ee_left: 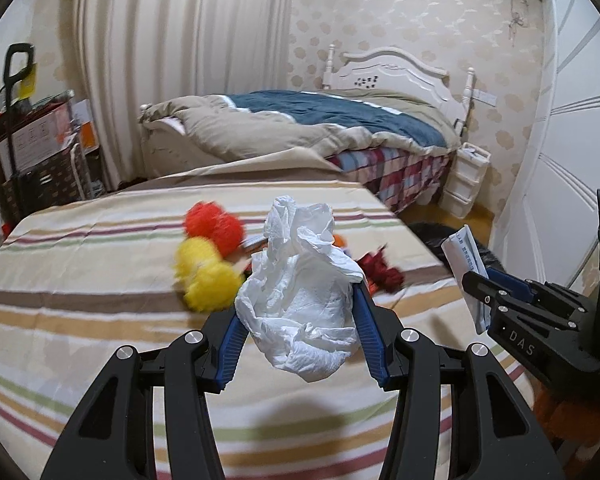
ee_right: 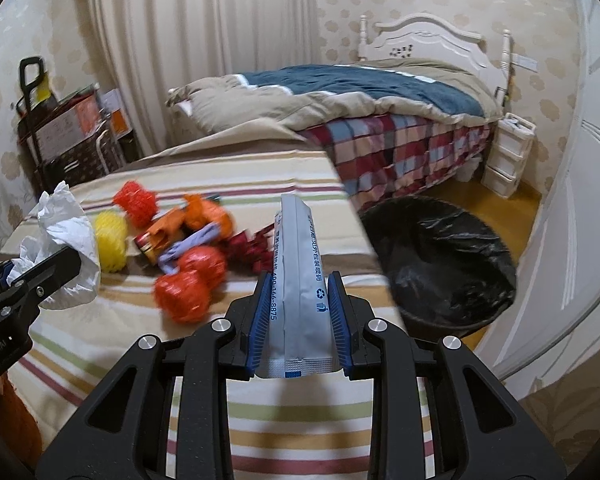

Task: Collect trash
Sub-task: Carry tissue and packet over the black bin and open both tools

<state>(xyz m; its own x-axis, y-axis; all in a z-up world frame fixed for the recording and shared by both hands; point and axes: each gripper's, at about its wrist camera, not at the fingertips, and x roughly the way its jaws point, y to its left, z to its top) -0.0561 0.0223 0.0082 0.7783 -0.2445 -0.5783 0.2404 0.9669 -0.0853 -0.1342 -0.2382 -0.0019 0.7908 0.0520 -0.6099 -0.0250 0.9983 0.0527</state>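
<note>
Trash is in both grips at once. Seen from the left wrist, the left gripper (ee_left: 300, 320) holds a crumpled white tissue (ee_left: 300, 292) clear above the striped counter (ee_left: 80, 320), its blue fingers (ee_left: 366, 328) pinching the wad from either side. Behind it, toward the counter's far edge, lie fuzzy red and yellow mesh balls (ee_left: 208, 252) and a dark red wrapper (ee_left: 382, 270). At the right, the right gripper (ee_left: 480, 280) carries a silver packet (ee_left: 466, 268) beyond the counter's right edge, near the dark bin liner.

From the right wrist, the right gripper (ee_right: 298, 312) has its fingers (ee_right: 338, 320) pressed onto the silver packet (ee_right: 300, 272), held on edge above the counter's right edge. A black-lined trash bin (ee_right: 440, 264) stands on the floor just past that edge, mouth open. Red, orange and yellow scraps (ee_right: 188, 248) remain in a loose cluster mid-counter.

Judging by this, the pick-up step is done for two pieces and disposal is in hand. Next, each load should travel right, over the bin's mouth, before the fingers part.
</note>
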